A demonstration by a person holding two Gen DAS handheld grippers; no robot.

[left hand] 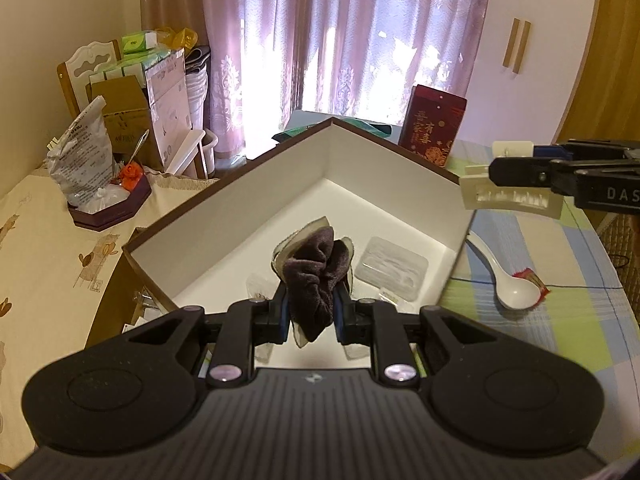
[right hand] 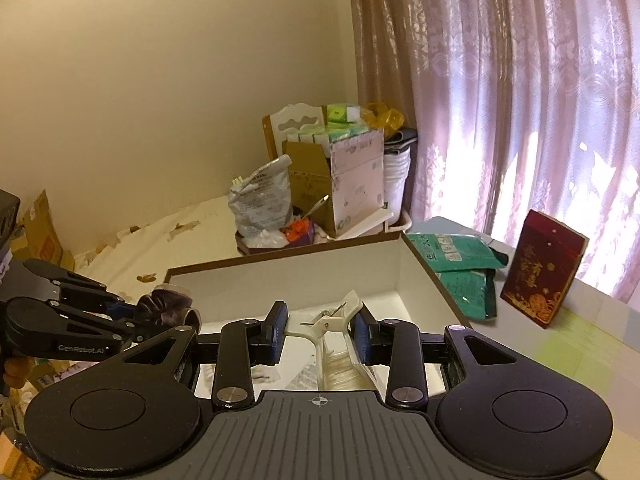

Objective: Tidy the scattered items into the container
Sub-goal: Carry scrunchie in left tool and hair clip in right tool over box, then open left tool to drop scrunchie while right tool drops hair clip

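My left gripper (left hand: 311, 312) is shut on a dark brown cloth scrunchie (left hand: 312, 276) and holds it above the open white box (left hand: 276, 184) with brown outer walls. A clear plastic case (left hand: 392, 268) lies inside the box. My right gripper (right hand: 320, 336) is shut on a cream hair claw clip (right hand: 334, 328) over the box's near edge (right hand: 280, 276); it shows in the left wrist view (left hand: 508, 192) at the box's right corner. The left gripper (right hand: 160, 316) with the scrunchie (right hand: 168, 304) shows at the left of the right wrist view.
A white spoon (left hand: 500, 276) and a small red packet (left hand: 532, 280) lie on the checked tablecloth right of the box. A red gift box (right hand: 544, 268) and green packets (right hand: 460, 268) stand behind it. Cartons, a bag and a tray (left hand: 108, 208) clutter the far left.
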